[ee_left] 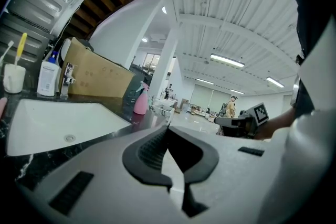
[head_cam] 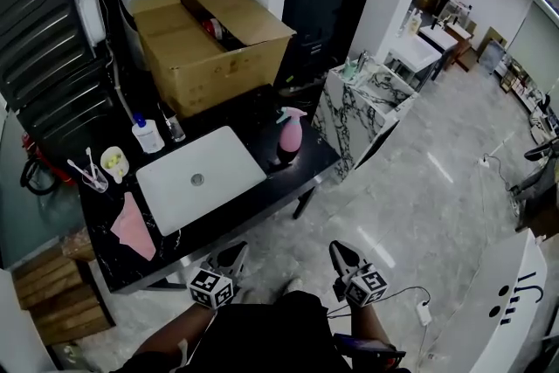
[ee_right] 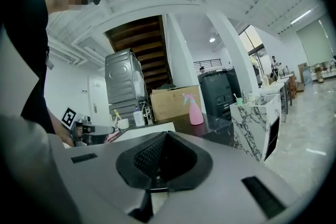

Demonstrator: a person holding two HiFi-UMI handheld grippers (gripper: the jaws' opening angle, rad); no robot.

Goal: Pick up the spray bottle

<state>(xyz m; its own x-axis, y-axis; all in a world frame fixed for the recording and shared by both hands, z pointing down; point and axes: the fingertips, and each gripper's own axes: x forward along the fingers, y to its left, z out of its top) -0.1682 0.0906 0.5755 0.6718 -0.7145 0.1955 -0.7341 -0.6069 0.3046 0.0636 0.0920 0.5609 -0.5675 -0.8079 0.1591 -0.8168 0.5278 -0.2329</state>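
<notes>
By counter (head_cam: 301,175) edge, spray bottle (head_cam: 290,135), left gripper (head_cam: 232,257), right gripper (head_cam: 342,255) both closed
</notes>
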